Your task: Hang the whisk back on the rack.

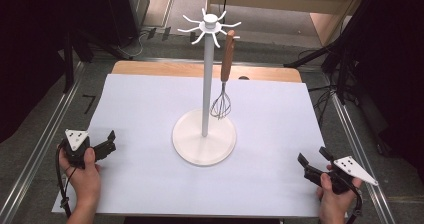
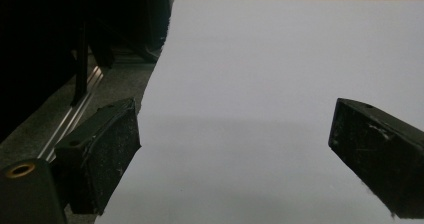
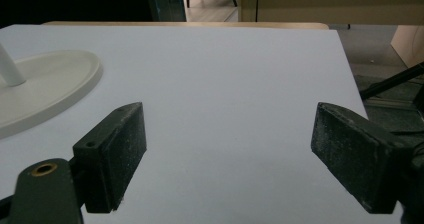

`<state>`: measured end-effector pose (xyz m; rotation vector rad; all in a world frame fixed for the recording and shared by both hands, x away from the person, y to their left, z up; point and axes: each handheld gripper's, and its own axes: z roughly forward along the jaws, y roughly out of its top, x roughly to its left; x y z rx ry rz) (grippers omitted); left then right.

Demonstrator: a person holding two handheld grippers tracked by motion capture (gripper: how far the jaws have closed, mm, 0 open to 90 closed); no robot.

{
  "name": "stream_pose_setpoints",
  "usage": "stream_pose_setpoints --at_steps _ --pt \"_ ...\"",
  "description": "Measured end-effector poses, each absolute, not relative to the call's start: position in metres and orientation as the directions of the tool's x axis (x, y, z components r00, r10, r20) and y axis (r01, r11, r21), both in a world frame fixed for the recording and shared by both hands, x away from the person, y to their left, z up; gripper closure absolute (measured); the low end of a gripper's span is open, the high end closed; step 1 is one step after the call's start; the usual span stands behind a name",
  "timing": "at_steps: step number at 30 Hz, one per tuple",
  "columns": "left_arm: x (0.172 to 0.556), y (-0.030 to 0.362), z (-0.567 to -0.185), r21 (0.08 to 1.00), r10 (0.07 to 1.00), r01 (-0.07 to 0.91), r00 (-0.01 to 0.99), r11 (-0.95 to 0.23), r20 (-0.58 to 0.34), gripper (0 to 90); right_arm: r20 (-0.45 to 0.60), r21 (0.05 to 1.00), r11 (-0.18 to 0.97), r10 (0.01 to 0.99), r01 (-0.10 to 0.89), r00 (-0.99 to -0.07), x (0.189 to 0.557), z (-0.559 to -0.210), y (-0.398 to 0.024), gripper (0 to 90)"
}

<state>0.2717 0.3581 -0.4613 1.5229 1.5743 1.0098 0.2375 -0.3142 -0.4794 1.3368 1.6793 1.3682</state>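
Note:
A white hook stand rises from a round base in the middle of the white sheet. A whisk with a wooden handle hangs from one of its top hooks, wire end down beside the pole. My left gripper rests at the sheet's left edge, held in a hand, jaws wide apart with nothing between them. My right gripper sits near the front right corner, open and empty. The stand's base lies to its left in the right gripper view.
The wooden table edge runs along the back of the sheet. Metal rails flank the table on both sides, with dark tripod legs and cables beyond them.

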Motion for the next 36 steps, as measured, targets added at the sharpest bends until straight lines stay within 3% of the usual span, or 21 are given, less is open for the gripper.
stream_pose_setpoints --at_steps 18,36 --pt "0.271 0.357 -0.461 0.899 0.998 0.437 -0.052 -0.009 0.035 6.7 0.123 0.93 -0.011 0.952 0.369 -0.281 0.205 -0.486 -0.343 14.9" --pt "0.273 0.355 -0.462 0.893 0.997 0.45 -0.051 -0.024 0.052 6.7 0.132 0.913 -0.004 0.95 0.408 -0.285 0.209 -0.488 -0.344 15.2"
